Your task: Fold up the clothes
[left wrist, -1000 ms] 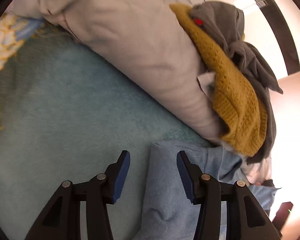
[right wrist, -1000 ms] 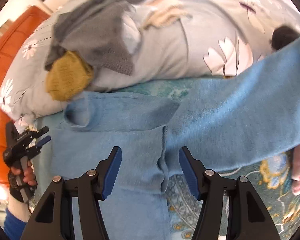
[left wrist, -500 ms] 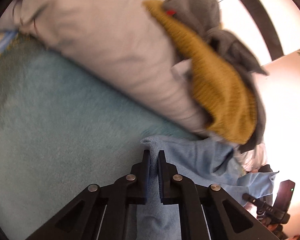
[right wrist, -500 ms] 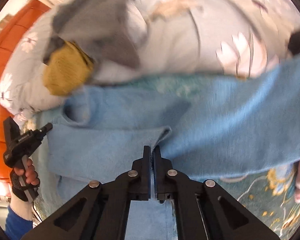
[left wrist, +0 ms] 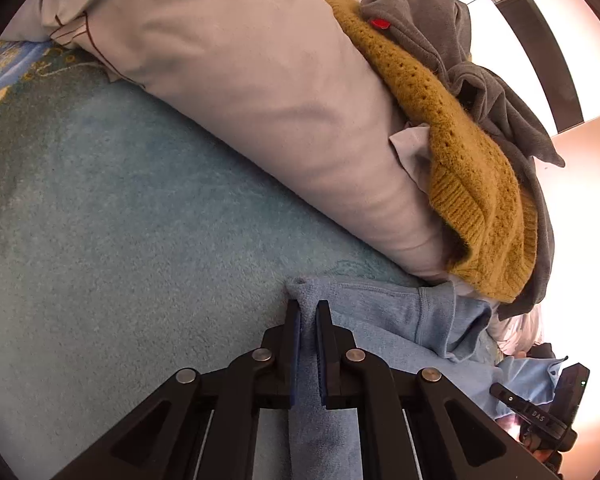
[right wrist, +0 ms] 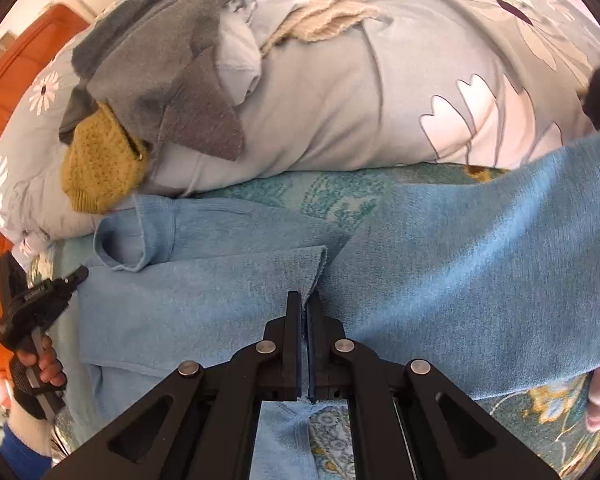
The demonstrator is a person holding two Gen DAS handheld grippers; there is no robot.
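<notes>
A light blue sweater [right wrist: 204,304] lies spread on a teal blanket [left wrist: 120,220]. It also shows in the left wrist view [left wrist: 380,320]. My left gripper [left wrist: 308,308] is shut on a corner of the sweater near its collar. My right gripper [right wrist: 305,300] is shut on a folded edge at the middle of the sweater. One wide blue part [right wrist: 480,260] stretches to the right, above the blanket.
A grey floral duvet [right wrist: 360,112] lies bunched behind the sweater, with a mustard knit [left wrist: 468,168] and a grey garment [left wrist: 480,80] heaped on it. An orange headboard [right wrist: 4,128] stands at the left. The other gripper and hand [right wrist: 32,320] show at the left edge.
Both grippers were open a second ago. Each has closed on the blue sweater's fabric and now holds it.
</notes>
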